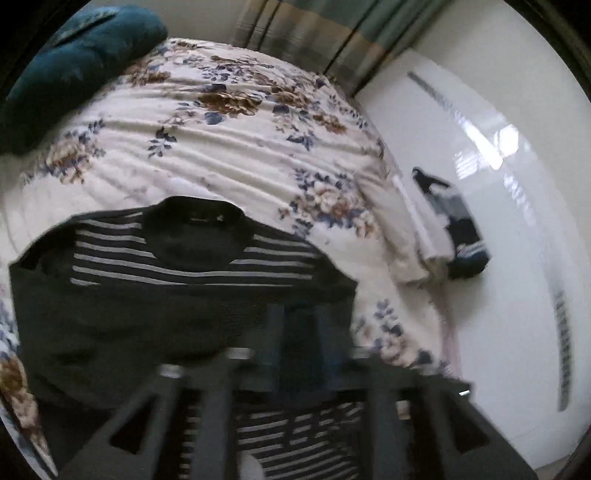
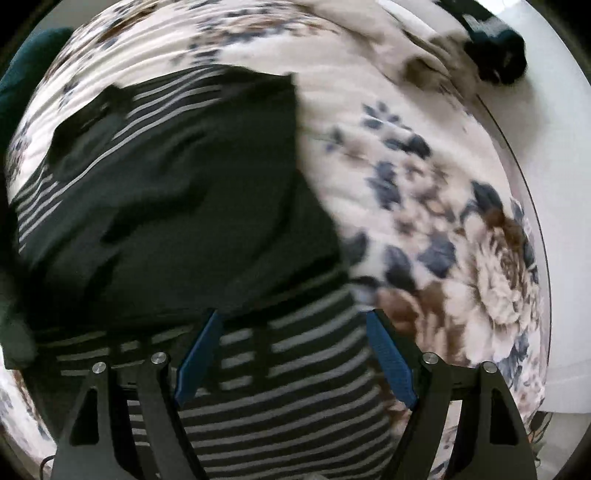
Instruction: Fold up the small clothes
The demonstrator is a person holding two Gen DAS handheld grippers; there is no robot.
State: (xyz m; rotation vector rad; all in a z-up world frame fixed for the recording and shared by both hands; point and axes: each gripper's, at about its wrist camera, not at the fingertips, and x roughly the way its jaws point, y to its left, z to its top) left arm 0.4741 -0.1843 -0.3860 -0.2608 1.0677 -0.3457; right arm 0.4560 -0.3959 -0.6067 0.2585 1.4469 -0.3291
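Across the lower left of both frames, a striped dark shirt (image 1: 177,280) lay partly folded on the floral bedspread (image 1: 229,147).
My right gripper (image 2: 295,332) hung spread wide, empty, over its striped hem; my left gripper (image 1: 295,325) was too blurred to tell. I judged a one-layer pinch could drag the fold apart.

Black sweater (image 1: 177,295) with thin grey stripes across chest and lower hem, plain black collar and midsection. Cream bedspread (image 1: 229,147) printed with brown and beige blossoms and navy-blue leaves. Dark teal pillow (image 1: 74,62) at the bed's far corner. Curtain (image 1: 317,33) in muted green, tan and grey vertical bands. Glossy white floor (image 1: 517,277). Black gripper frames, blue pads (image 2: 391,365) on right fingers.
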